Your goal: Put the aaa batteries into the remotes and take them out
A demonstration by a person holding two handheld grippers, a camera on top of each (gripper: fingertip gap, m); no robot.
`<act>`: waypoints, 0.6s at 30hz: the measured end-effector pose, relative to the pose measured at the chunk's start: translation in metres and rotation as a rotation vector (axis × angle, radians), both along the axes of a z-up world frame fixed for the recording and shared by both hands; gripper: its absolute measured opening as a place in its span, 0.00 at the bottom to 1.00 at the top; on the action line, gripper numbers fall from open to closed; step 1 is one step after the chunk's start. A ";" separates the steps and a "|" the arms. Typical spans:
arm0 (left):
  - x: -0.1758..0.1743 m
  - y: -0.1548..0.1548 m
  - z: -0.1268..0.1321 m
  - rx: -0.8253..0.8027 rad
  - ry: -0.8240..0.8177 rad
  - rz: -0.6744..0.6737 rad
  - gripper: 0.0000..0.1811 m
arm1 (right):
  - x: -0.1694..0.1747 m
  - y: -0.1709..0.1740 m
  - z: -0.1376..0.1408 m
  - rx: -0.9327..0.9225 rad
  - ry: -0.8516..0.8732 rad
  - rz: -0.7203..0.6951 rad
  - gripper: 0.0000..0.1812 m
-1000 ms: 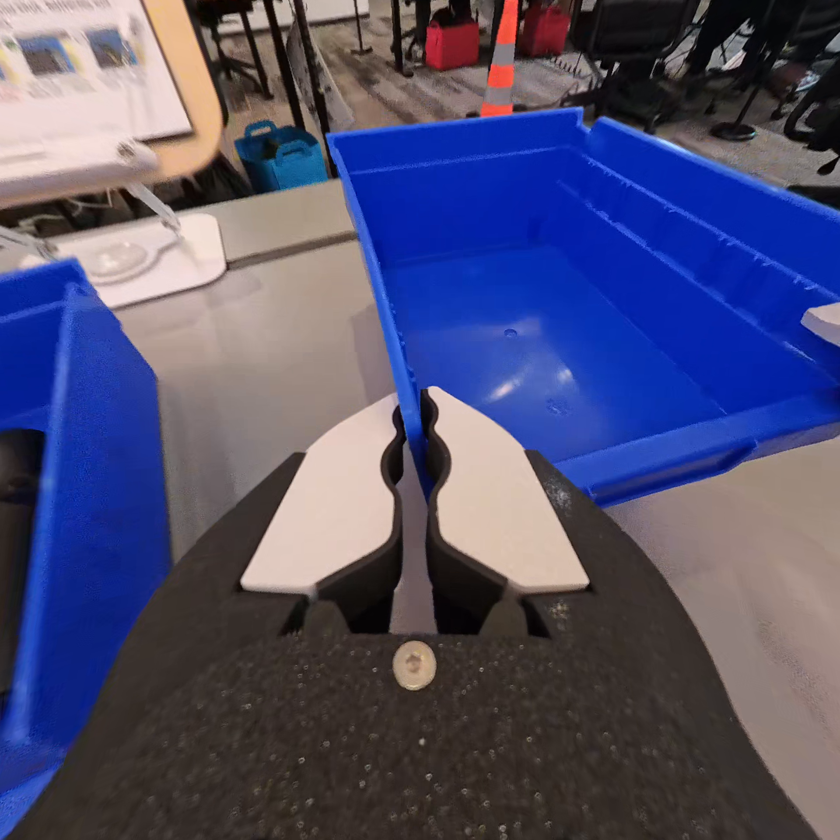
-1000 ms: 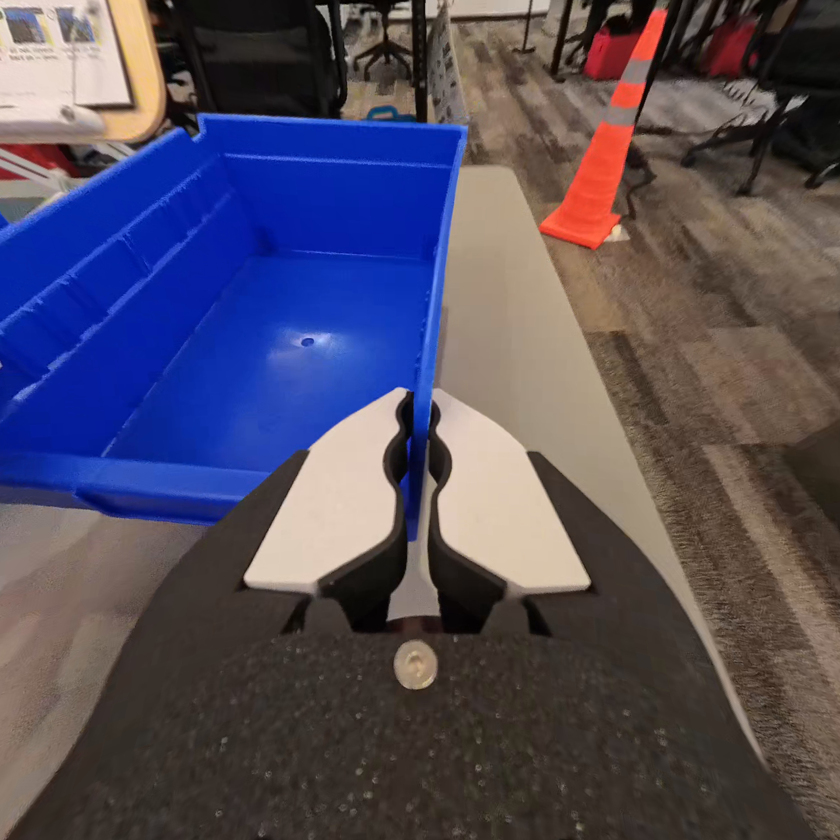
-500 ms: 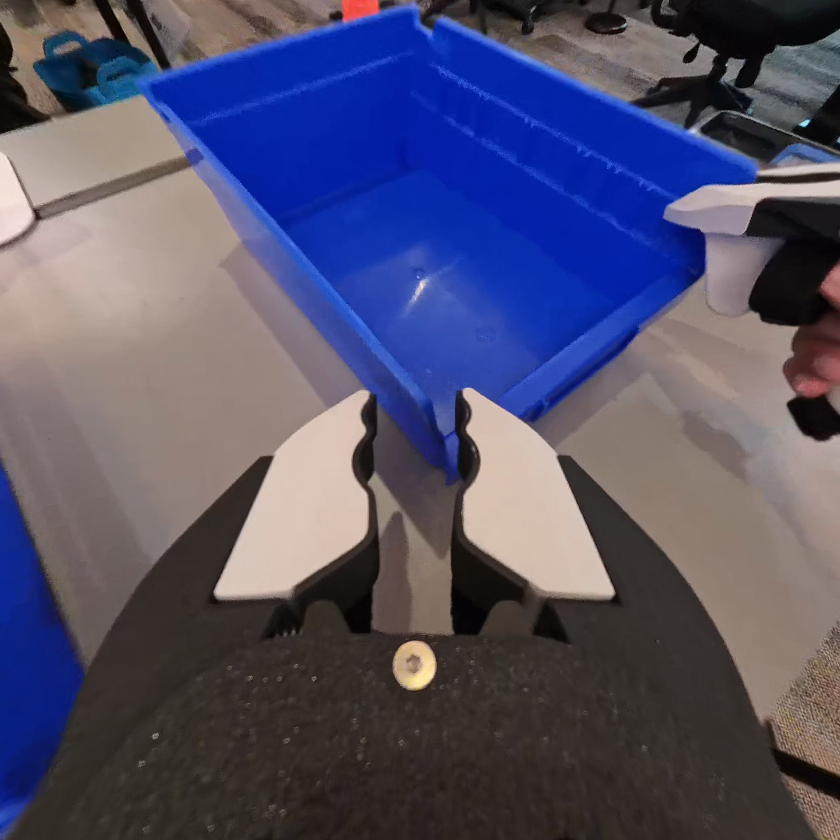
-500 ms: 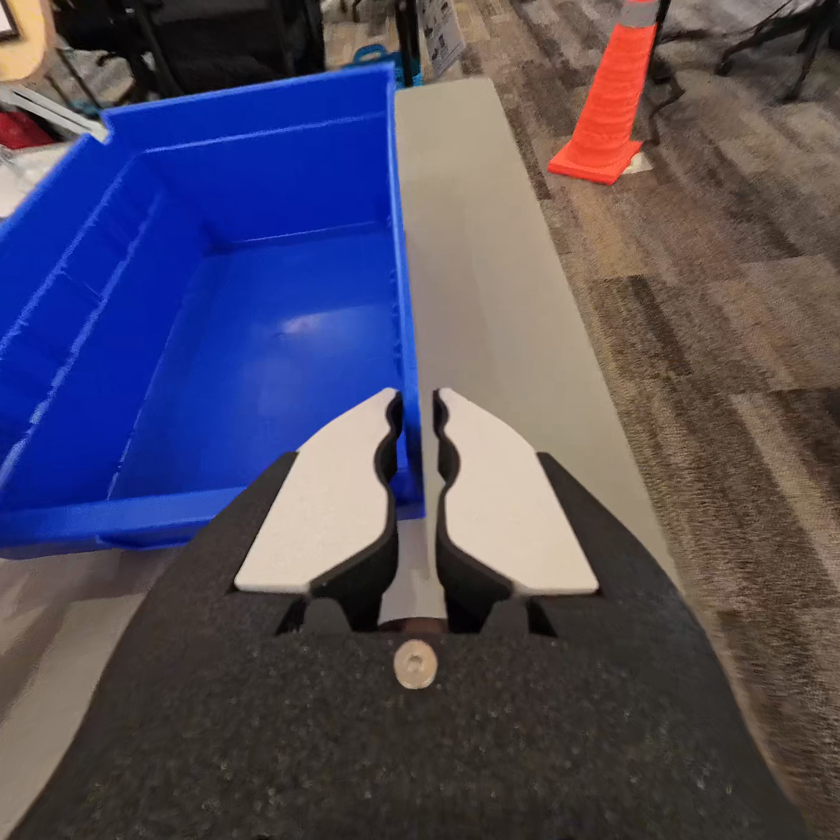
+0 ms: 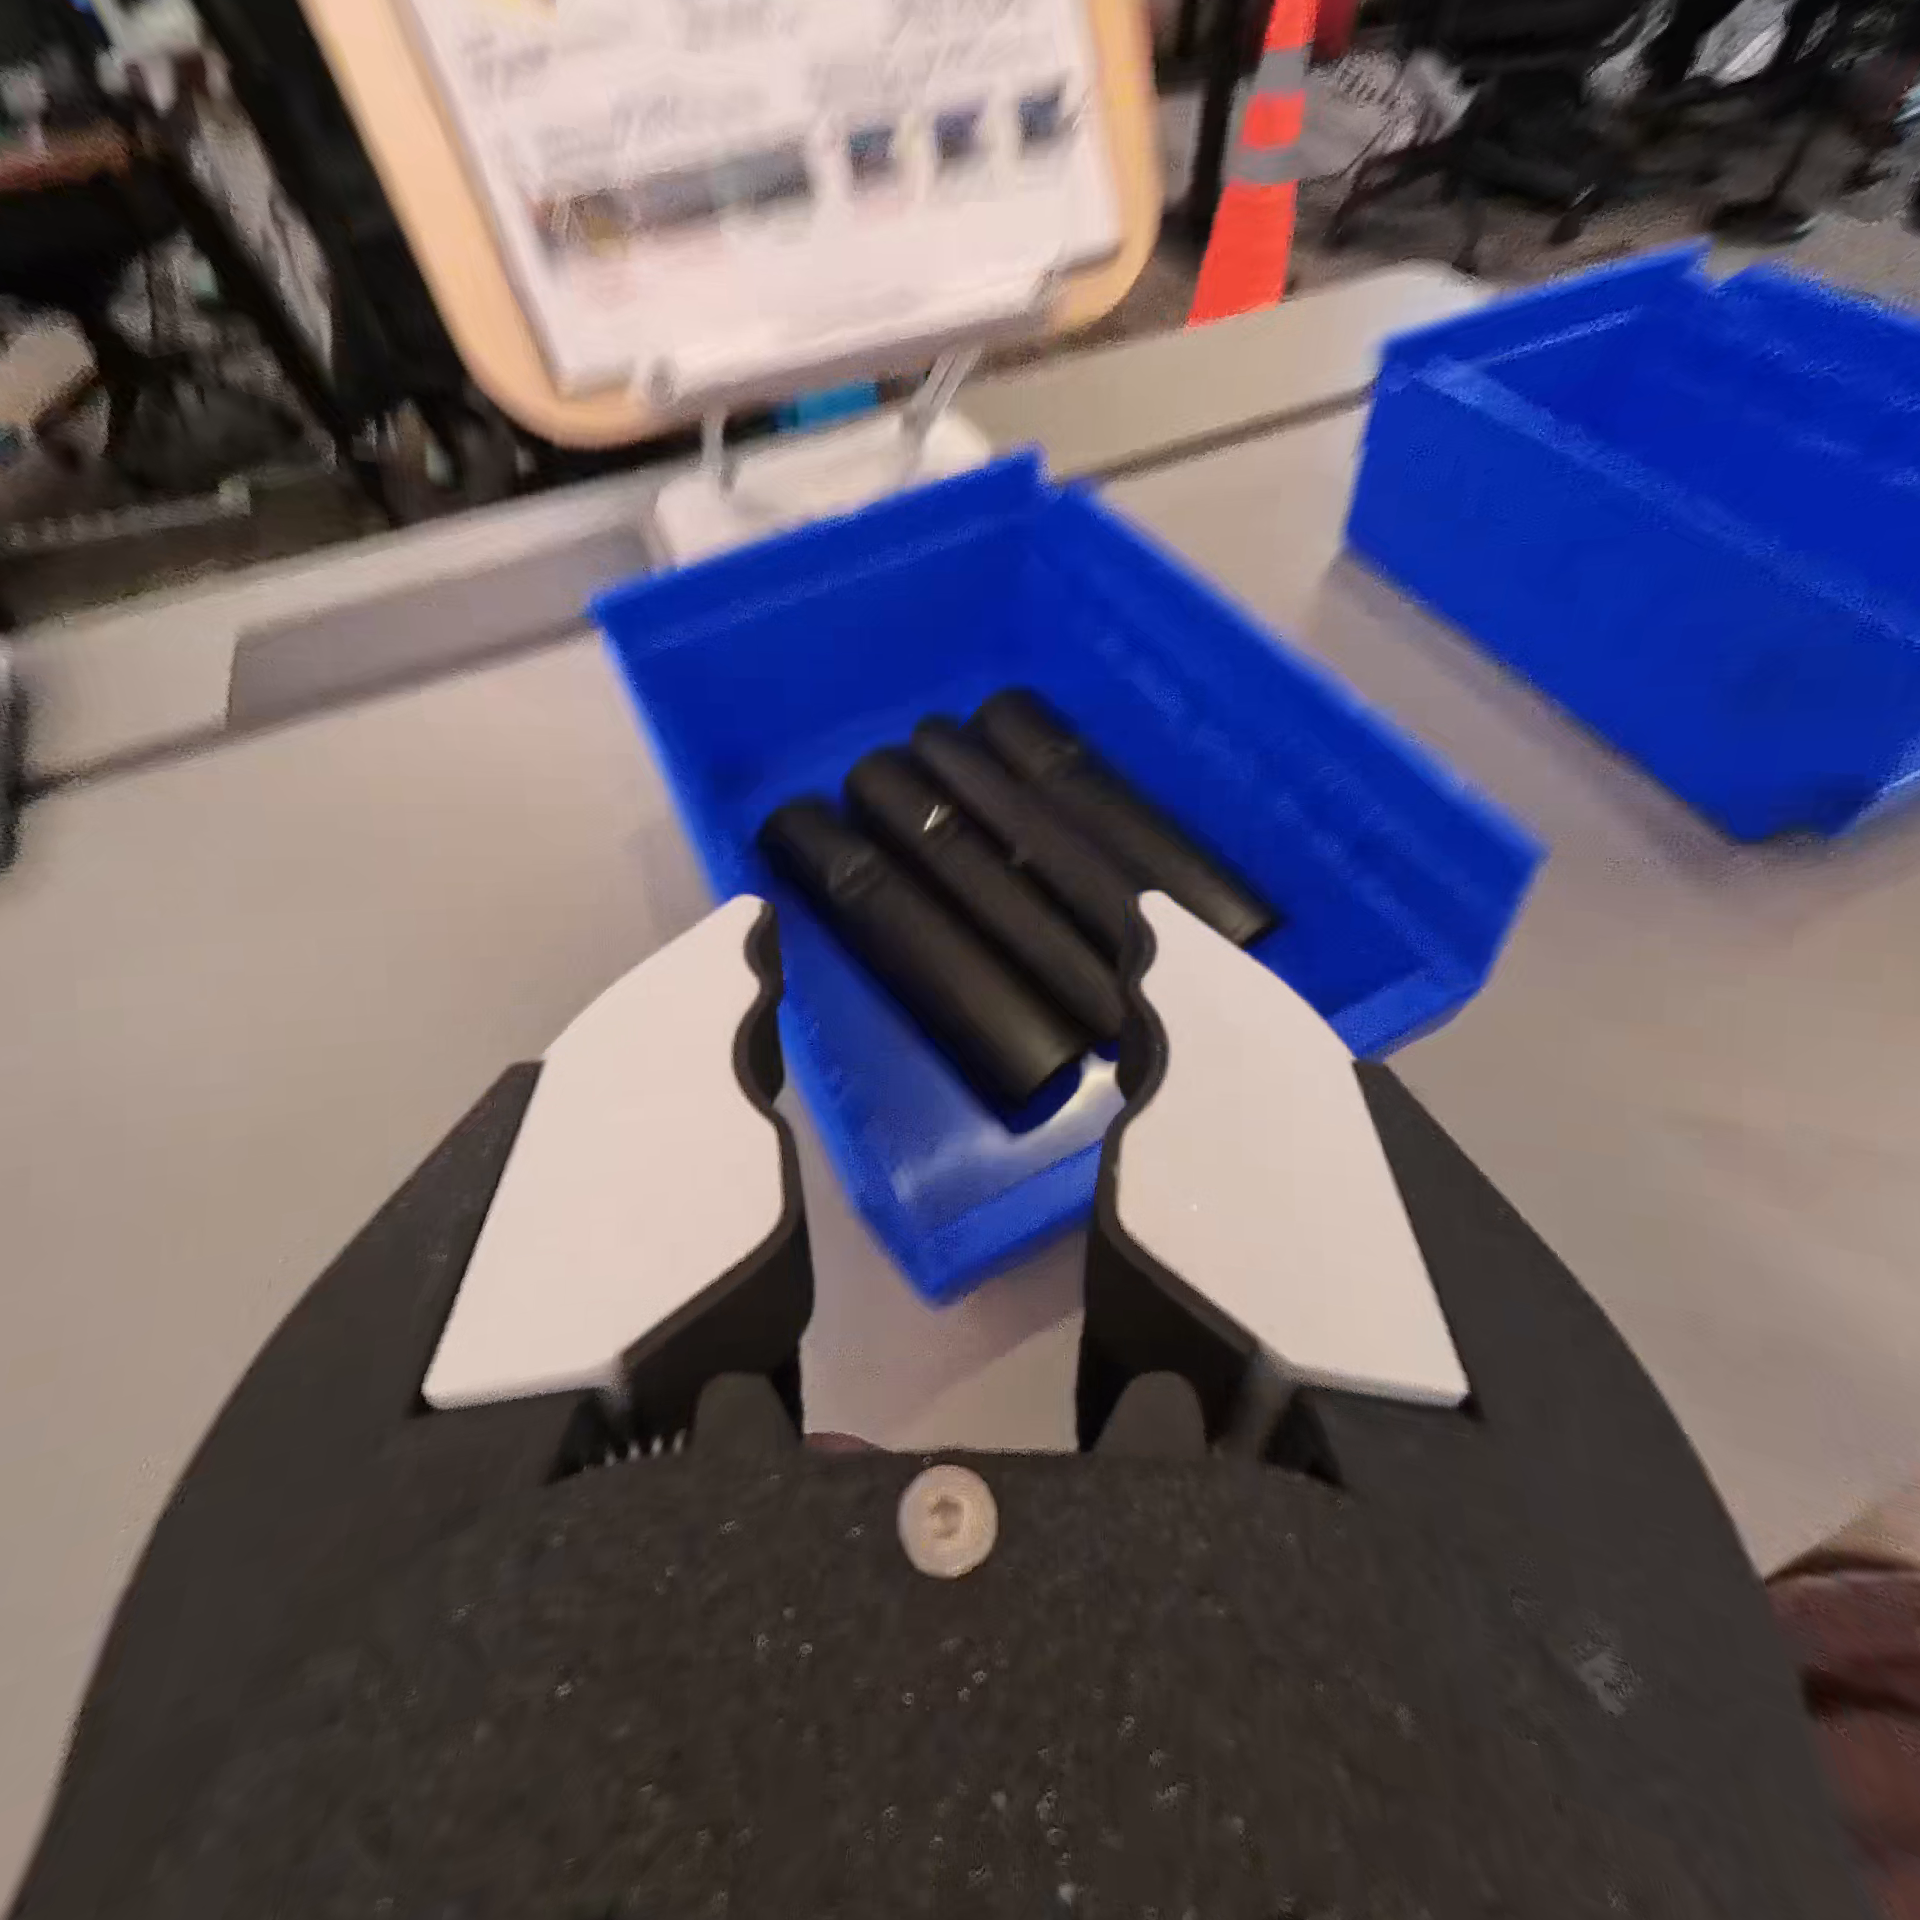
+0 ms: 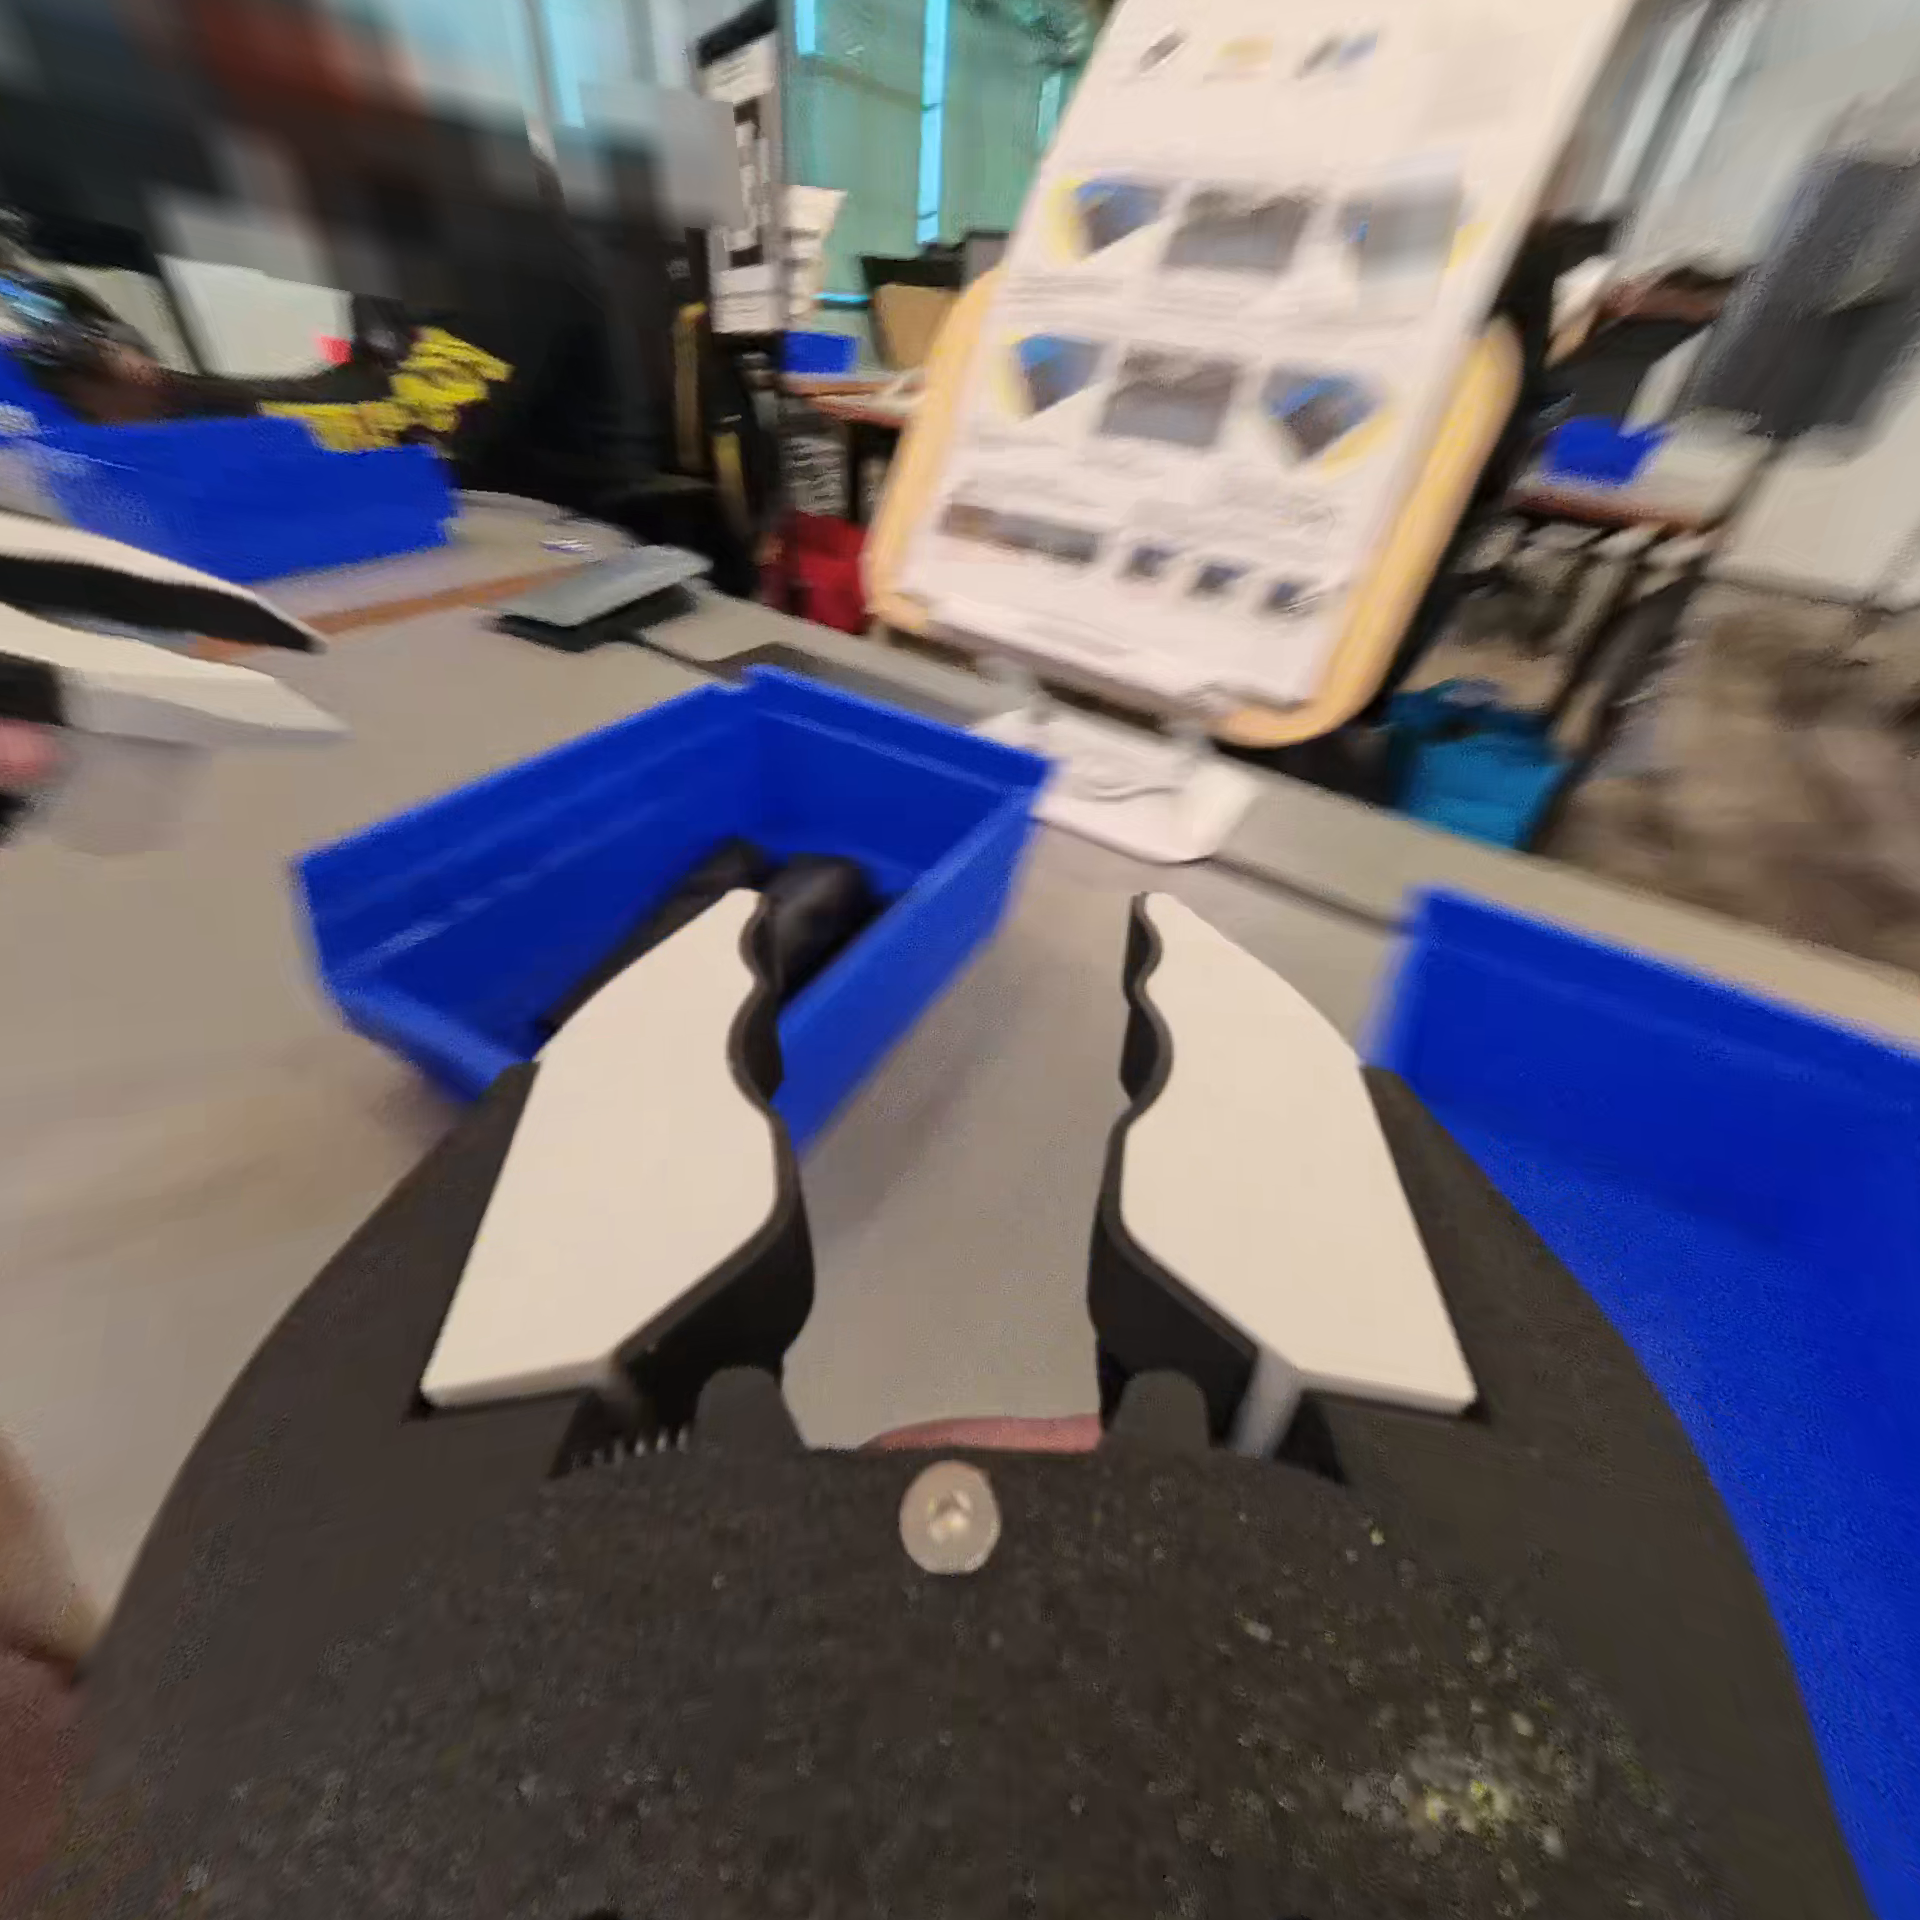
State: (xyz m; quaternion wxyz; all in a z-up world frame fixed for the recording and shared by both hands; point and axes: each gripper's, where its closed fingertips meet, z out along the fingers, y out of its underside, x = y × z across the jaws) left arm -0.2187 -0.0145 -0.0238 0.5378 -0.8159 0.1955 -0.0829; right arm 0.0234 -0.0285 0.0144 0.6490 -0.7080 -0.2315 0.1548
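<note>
Both claws have let go of the big bin (image 5: 1662, 540) and now stand wide and empty. The left claw (image 5: 945, 935) has swung to the small bin (image 5: 1382, 790) of black remotes (image 5: 935, 914), so picking one up looks next.

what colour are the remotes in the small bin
Black; the remotes lie side by side in the small blue bin, clearest in the left wrist view.

Workshop or lab workspace. Indicators: grey tabletop (image 5: 312, 987) carrying blue bins (image 5: 1662, 582), instruction board (image 6: 1226, 416) on a stand, orange traffic cone (image 5: 1252, 187) on the floor, further tables with bins behind.
</note>
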 end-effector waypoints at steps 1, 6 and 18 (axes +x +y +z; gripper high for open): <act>-0.015 0.003 -0.021 -0.058 -0.004 0.023 0.37 | -0.033 0.003 -0.019 -0.064 0.045 0.028 0.39; -0.021 0.011 -0.101 -0.255 -0.104 0.002 0.35 | -0.105 0.026 -0.124 -0.312 0.057 -0.193 0.32; -0.062 0.036 -0.108 -0.181 0.025 0.181 0.02 | -0.108 0.040 -0.143 -0.364 0.010 -0.480 0.02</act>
